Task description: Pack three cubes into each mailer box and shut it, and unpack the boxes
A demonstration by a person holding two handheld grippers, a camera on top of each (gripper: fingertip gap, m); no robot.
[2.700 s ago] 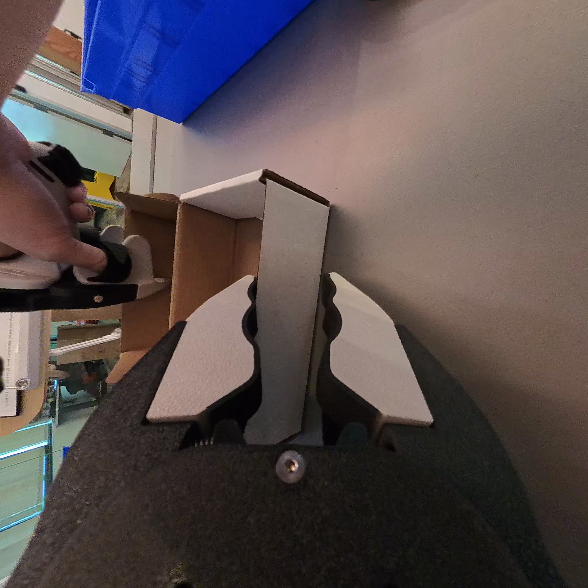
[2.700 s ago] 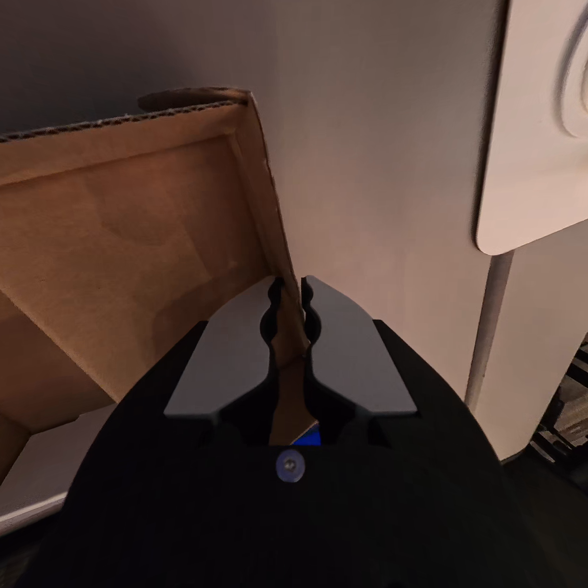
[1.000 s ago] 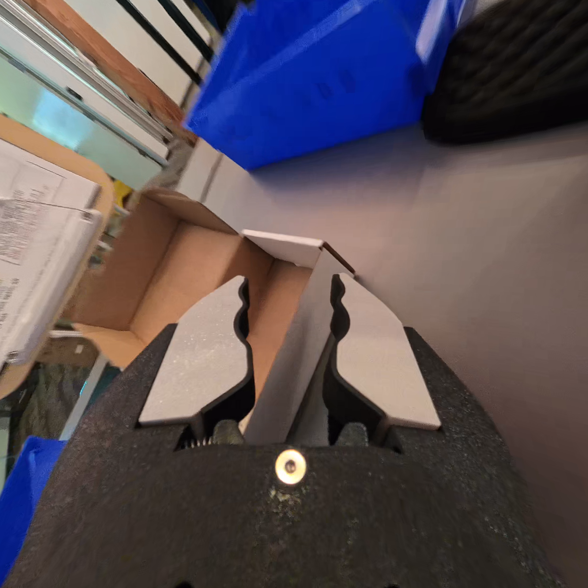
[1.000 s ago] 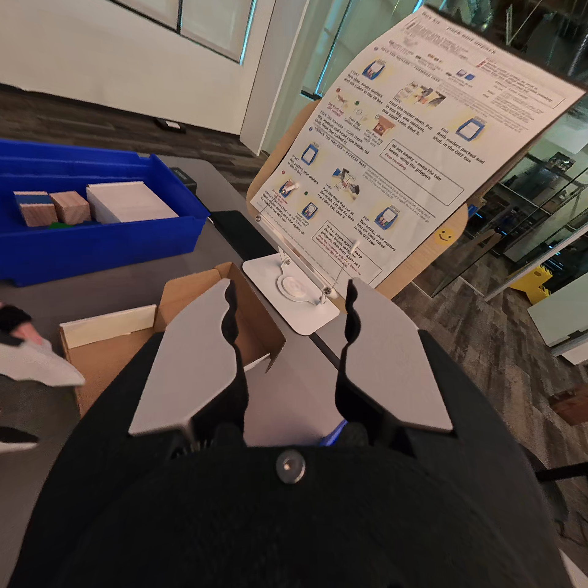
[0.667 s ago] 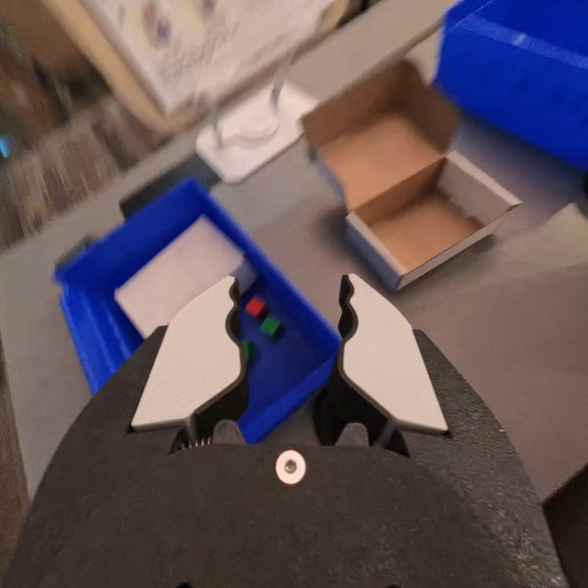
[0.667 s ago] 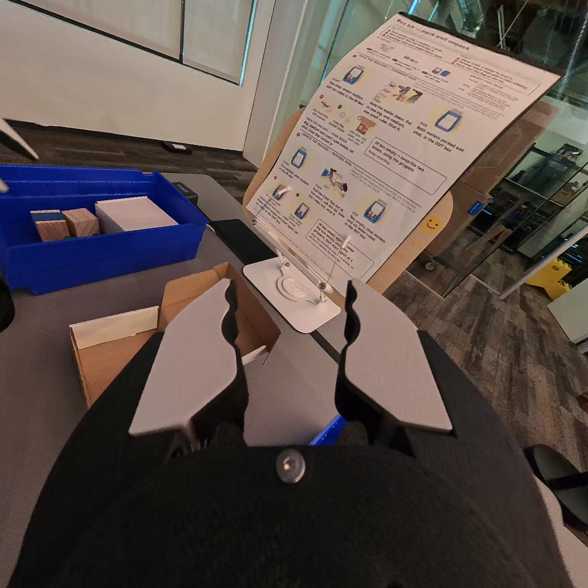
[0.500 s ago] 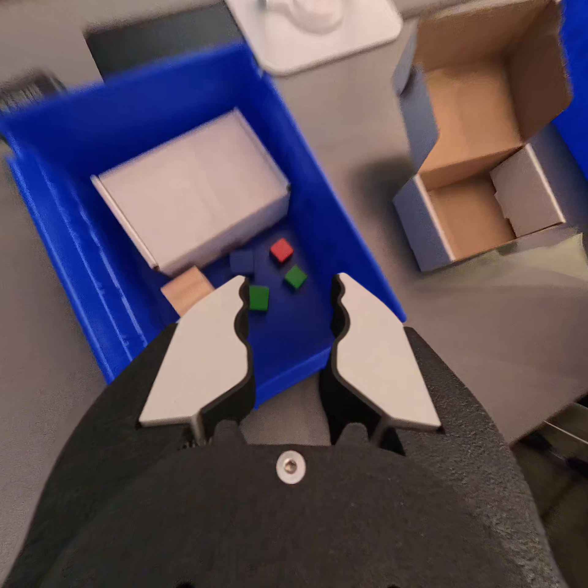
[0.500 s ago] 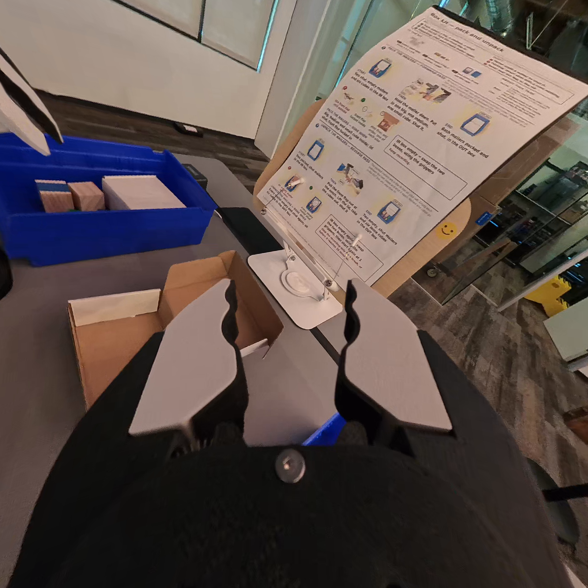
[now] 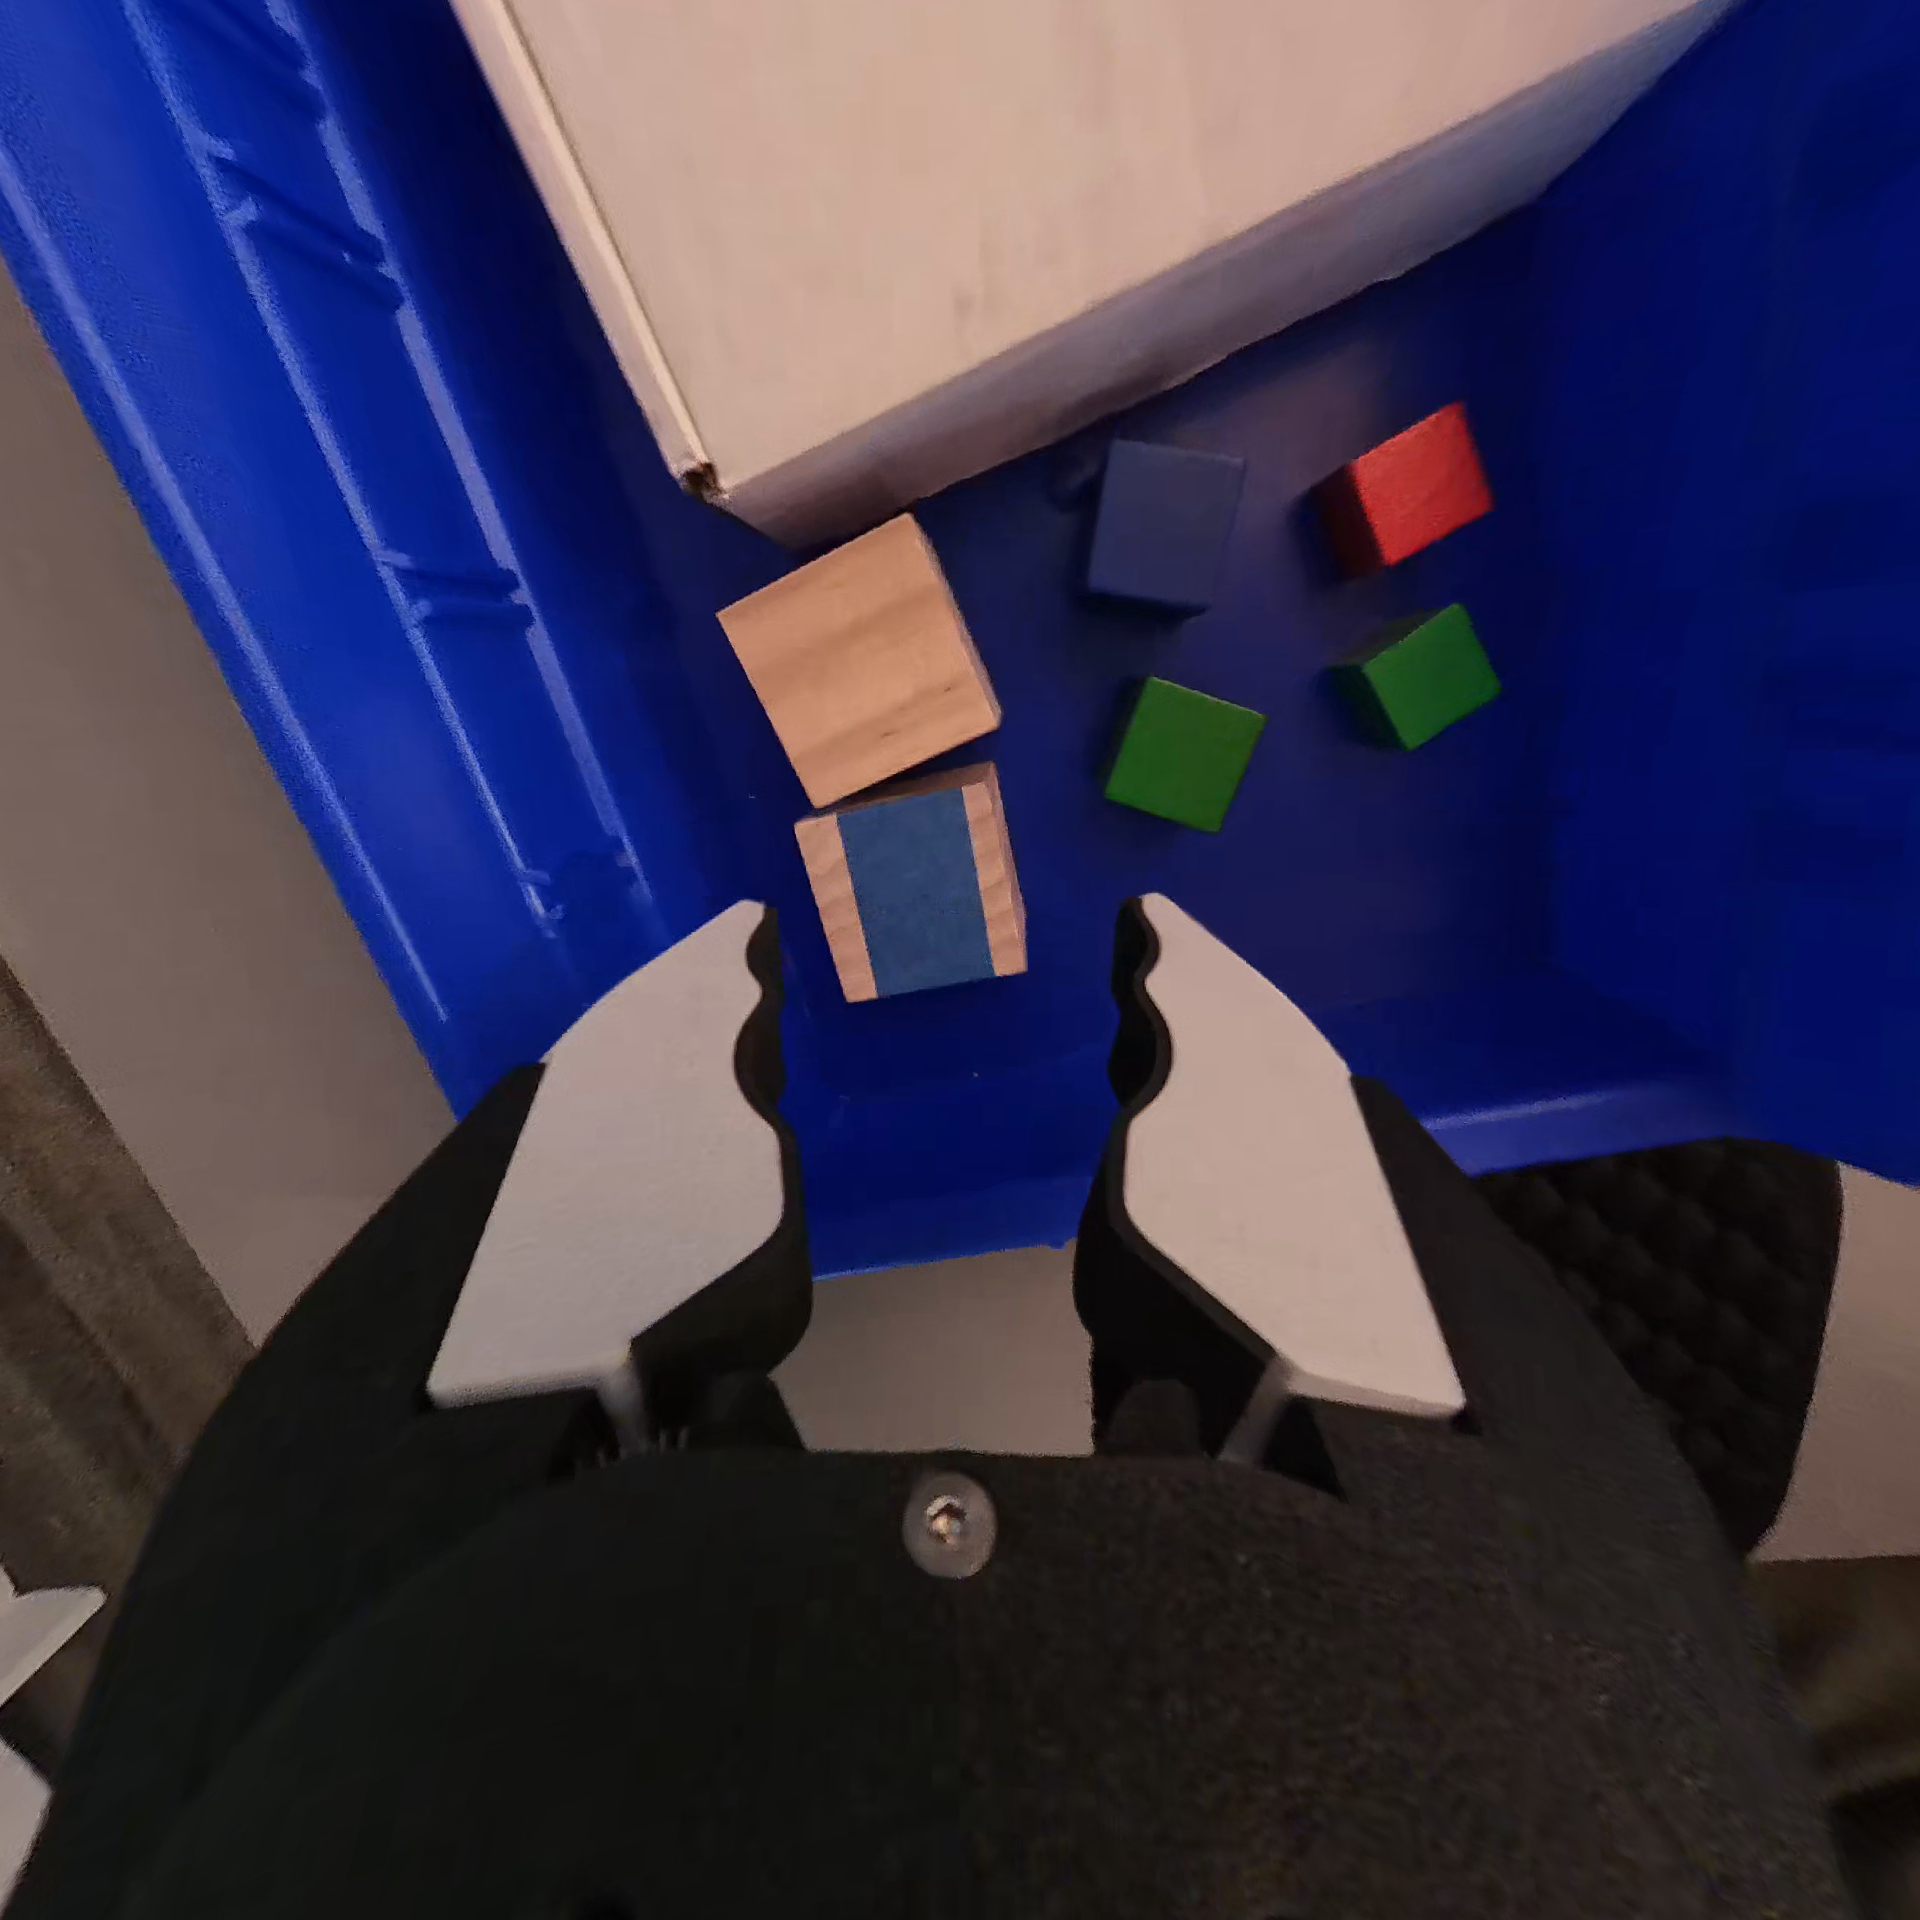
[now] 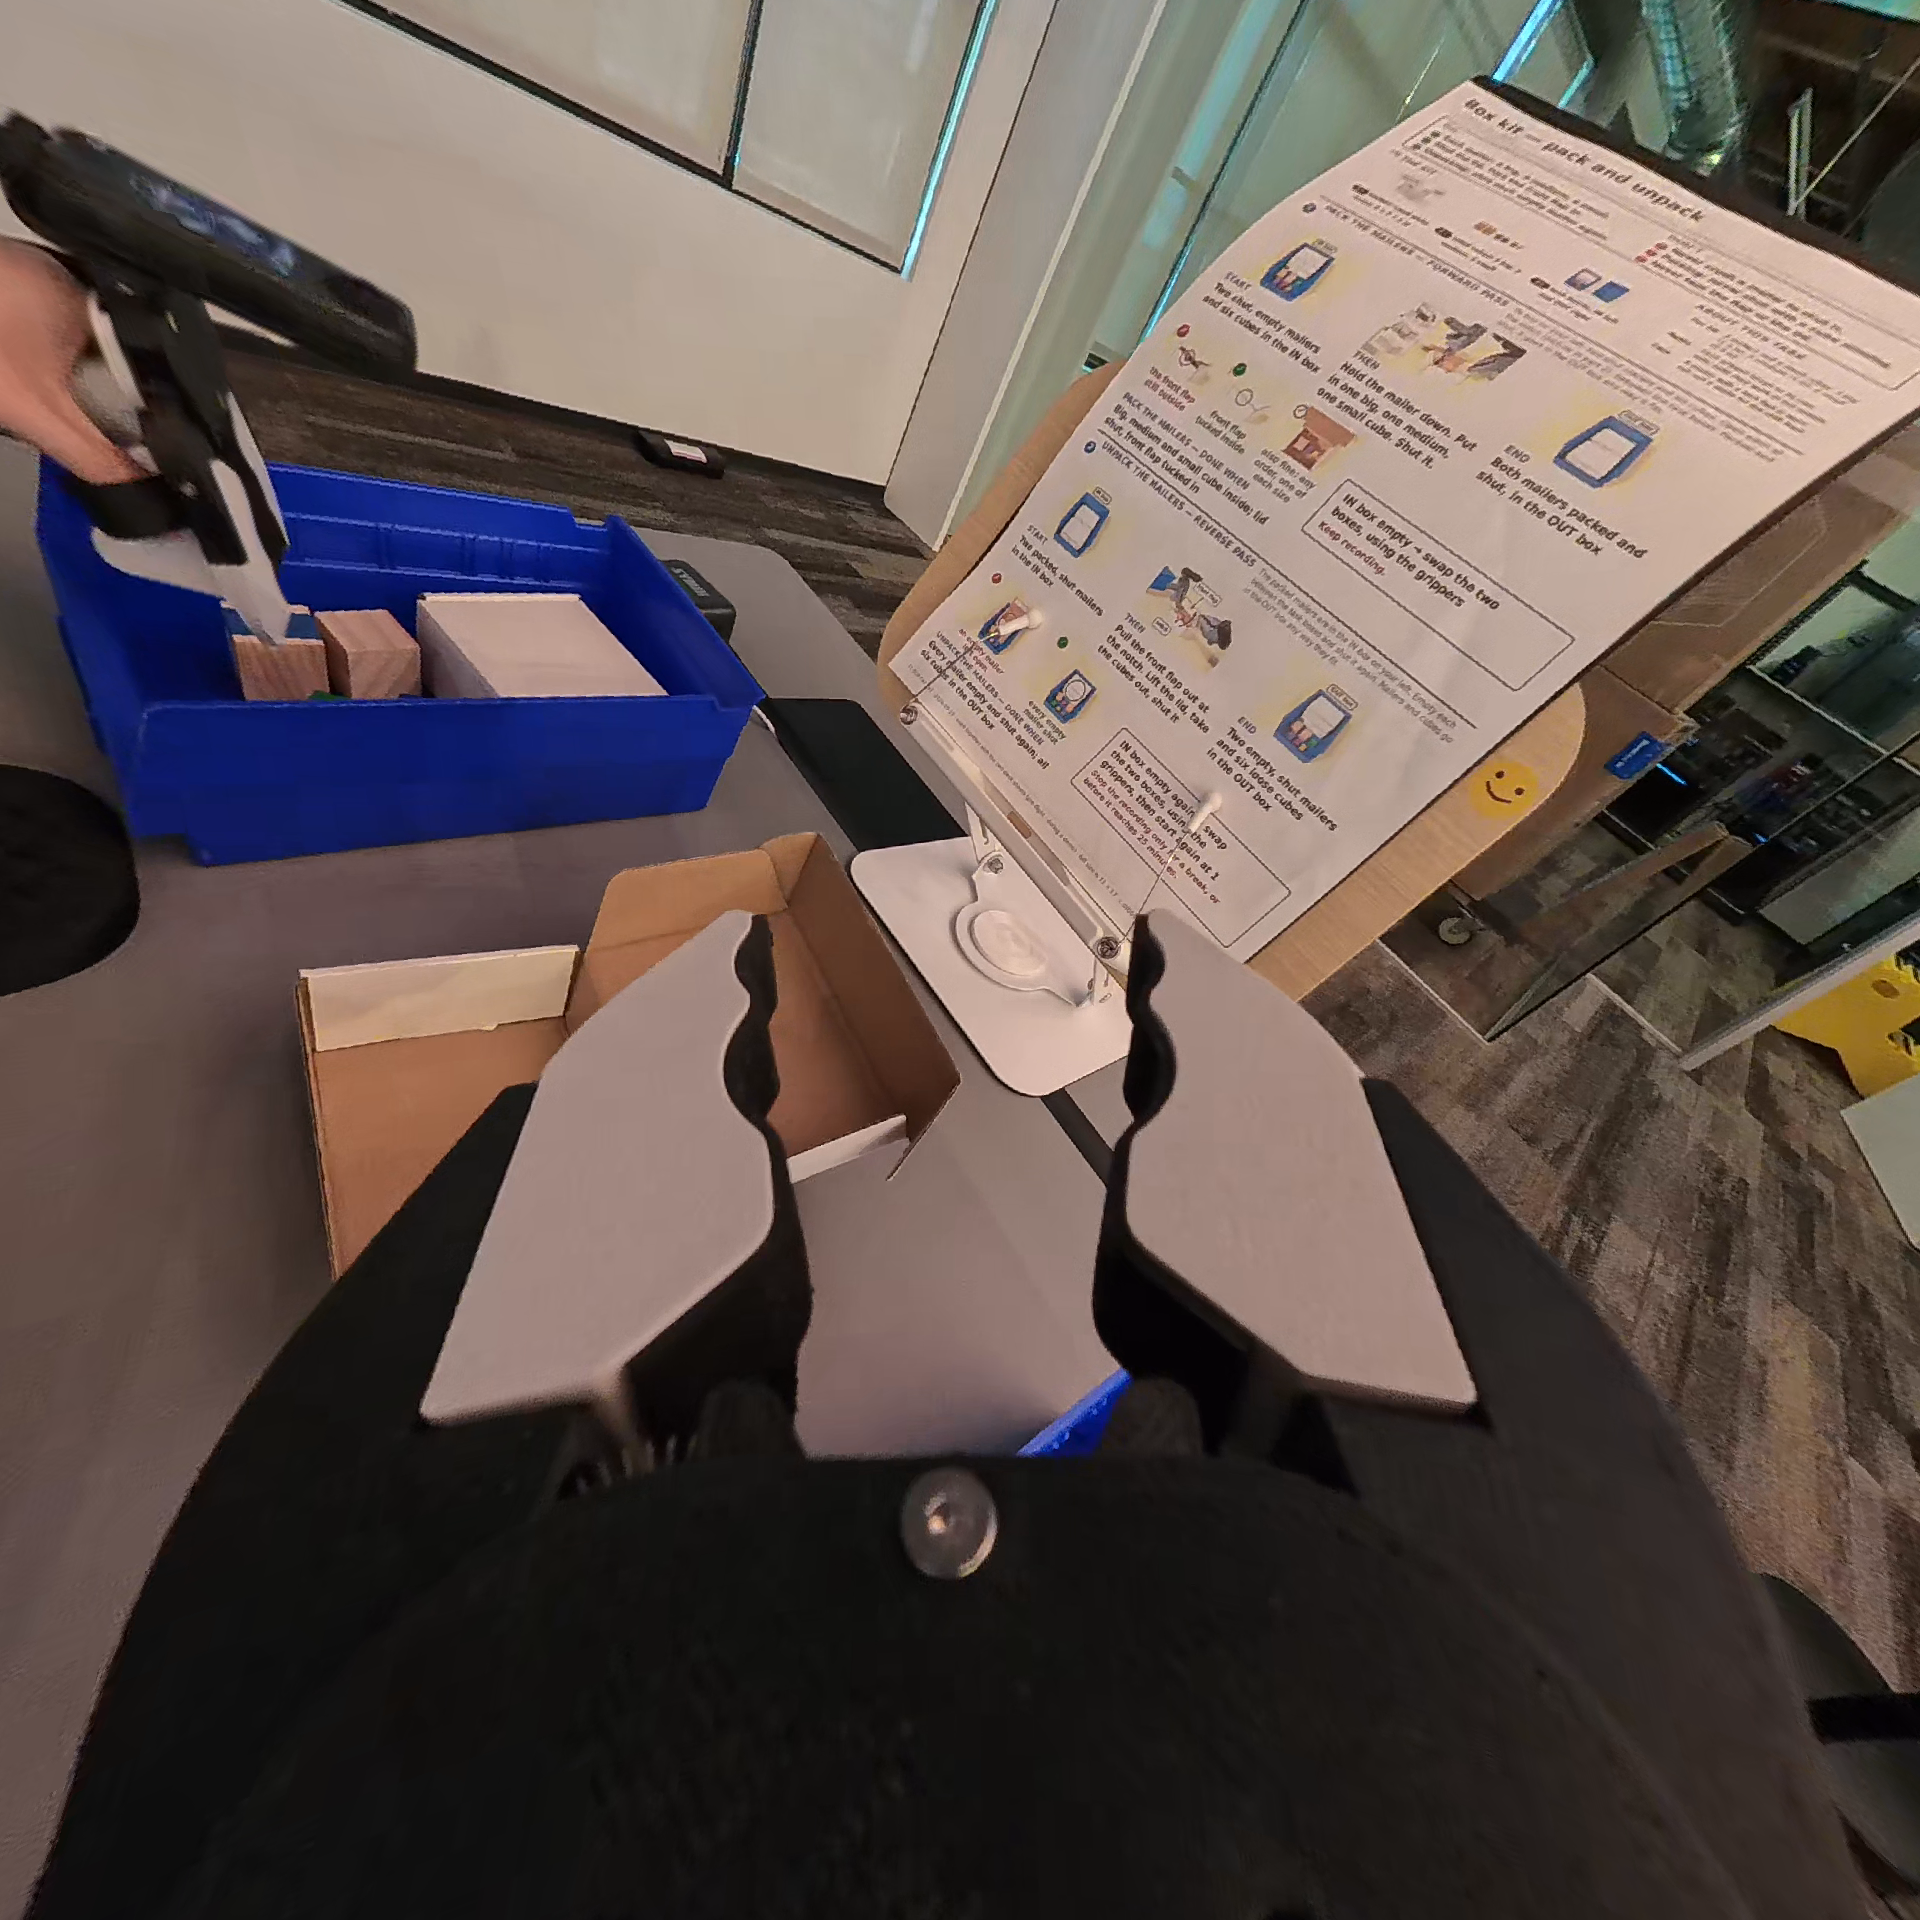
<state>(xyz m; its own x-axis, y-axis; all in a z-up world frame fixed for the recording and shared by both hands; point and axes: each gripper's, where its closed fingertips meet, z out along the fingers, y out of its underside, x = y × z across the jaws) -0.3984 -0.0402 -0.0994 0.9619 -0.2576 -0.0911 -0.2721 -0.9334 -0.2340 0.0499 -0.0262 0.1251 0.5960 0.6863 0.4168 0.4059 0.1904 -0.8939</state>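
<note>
My left gripper (image 9: 943,914) is open and empty, pointing down into the blue bin (image 9: 343,520), just short of a big wooden cube with a blue face (image 9: 912,883). A plain big wooden cube (image 9: 857,660) touches it. A dark blue cube (image 9: 1164,520), a red cube (image 9: 1413,488) and two green cubes (image 9: 1184,753) (image 9: 1423,675) lie loose. A shut white mailer (image 9: 987,208) fills the bin's far end. My right gripper (image 10: 945,930) is open and empty above the open, empty mailer box (image 10: 436,1101) on the grey table. The left gripper also shows in the right wrist view (image 10: 223,577) over the bin (image 10: 416,769).
An instruction sheet on a white stand (image 10: 1351,540) stands behind the open mailer. A black foam pad (image 10: 57,883) lies at the table's left; it also shows in the left wrist view (image 9: 1662,1330). A blue edge of another bin (image 10: 1081,1403) peeks between my right fingers. Some 50 cm of space lies between my two pairs of fingers. My left gripper's tips are some 10 cm from the shut white mailer (image 9: 987,208).
Both grippers let go of the open mailer's flaps and opened. My left gripper swung over to the blue bin and dropped close to the cubes. My right gripper rose and stays nearly still.
</note>
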